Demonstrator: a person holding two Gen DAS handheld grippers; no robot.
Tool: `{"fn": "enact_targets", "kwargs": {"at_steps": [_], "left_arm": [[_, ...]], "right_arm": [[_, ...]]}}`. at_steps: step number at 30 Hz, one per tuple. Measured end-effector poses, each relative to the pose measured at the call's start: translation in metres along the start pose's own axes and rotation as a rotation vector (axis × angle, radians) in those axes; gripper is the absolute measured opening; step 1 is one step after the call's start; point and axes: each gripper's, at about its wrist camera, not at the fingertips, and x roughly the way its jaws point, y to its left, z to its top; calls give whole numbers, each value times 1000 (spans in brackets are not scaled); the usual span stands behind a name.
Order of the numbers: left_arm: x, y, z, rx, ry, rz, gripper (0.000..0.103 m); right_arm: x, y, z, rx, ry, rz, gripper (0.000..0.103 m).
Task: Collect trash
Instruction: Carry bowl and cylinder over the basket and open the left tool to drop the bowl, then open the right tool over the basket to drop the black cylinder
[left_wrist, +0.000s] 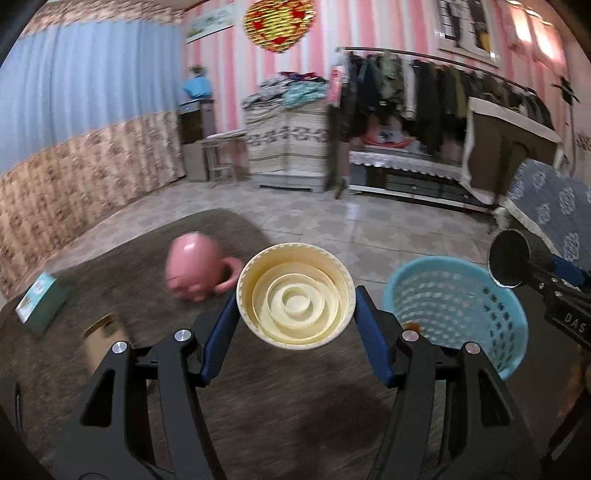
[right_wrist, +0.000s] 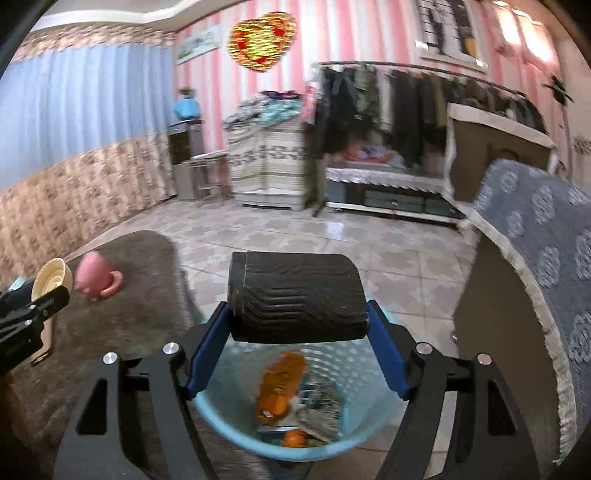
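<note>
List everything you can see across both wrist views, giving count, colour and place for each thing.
Cream ribbed plastic cup: one, held between the left tongs.
Black ridged cylinder: one, held between the right tongs, above the basket.
Light blue perforated plastic basket: one, beside the brown mat; orange and printed wrappers inside.
Pink ceramic mug: one, upside down on the mat.
Teal box: one, mat's left edge.
Cardboard box: one, tan, near the left tongs.
Left tongs: black, blue pads.
Right tongs: black, blue pads.
</note>
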Motion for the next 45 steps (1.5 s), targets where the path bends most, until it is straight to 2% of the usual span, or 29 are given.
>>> {"fn": "enact_targets", "kwargs": {"at_steps": [5, 7, 9, 12, 13, 14, 15, 17, 19, 21, 25, 27, 28, 30, 33, 37, 41, 45], "left_arm": [[28, -55, 6, 21, 28, -123, 61], [45, -77, 6, 57, 37, -176, 61], [60, -101, 4, 106, 39, -190, 61], [83, -116, 5, 119, 74, -240, 61], [90, -117, 4, 111, 91, -249, 62], [92, -117, 5, 108, 97, -242, 73], [94, -115, 4, 99, 94, -223, 87], [91, -104, 7, 68, 67, -190, 92], [90, -92, 12, 43, 66, -181, 92], [82, -77, 19, 23, 45, -138, 95], [48, -43, 29, 28, -60, 1, 98], [34, -27, 33, 22, -84, 57, 98], [28, -19, 34, 13, -93, 72, 98], [11, 1, 35, -12, -115, 112, 98], [-15, 23, 36, -18, -151, 188, 98], [-58, 60, 30, -57, -165, 267, 98], [-97, 83, 17, -82, -180, 323, 98], [-130, 97, -4, -69, -150, 350, 98]], "right_arm": [[8, -44, -6, 70, 4, -91, 72], [11, -55, -7, 88, 9, -105, 72], [14, -63, -9, 92, 15, -116, 72], [22, -71, -8, 102, 28, -114, 72], [25, -73, -9, 106, 34, -112, 72], [26, -74, -10, 107, 37, -110, 72], [27, -75, -11, 108, 42, -107, 72], [28, -74, -13, 105, 45, -97, 72], [27, -69, -14, 94, 44, -85, 72], [30, -60, -13, 79, 41, -65, 72], [46, -36, -16, 54, 60, -7, 73], [51, -27, -16, 44, 63, 0, 73], [54, -23, -17, 47, 71, 9, 82], [59, -17, -20, 53, 88, 28, 92], [60, -10, -20, 25, 91, 24, 95], [41, -3, -18, 11, 59, 59, 99], [6, 6, -18, 11, 15, 140, 99], [-33, 30, -21, -43, -45, 136, 99]]}}
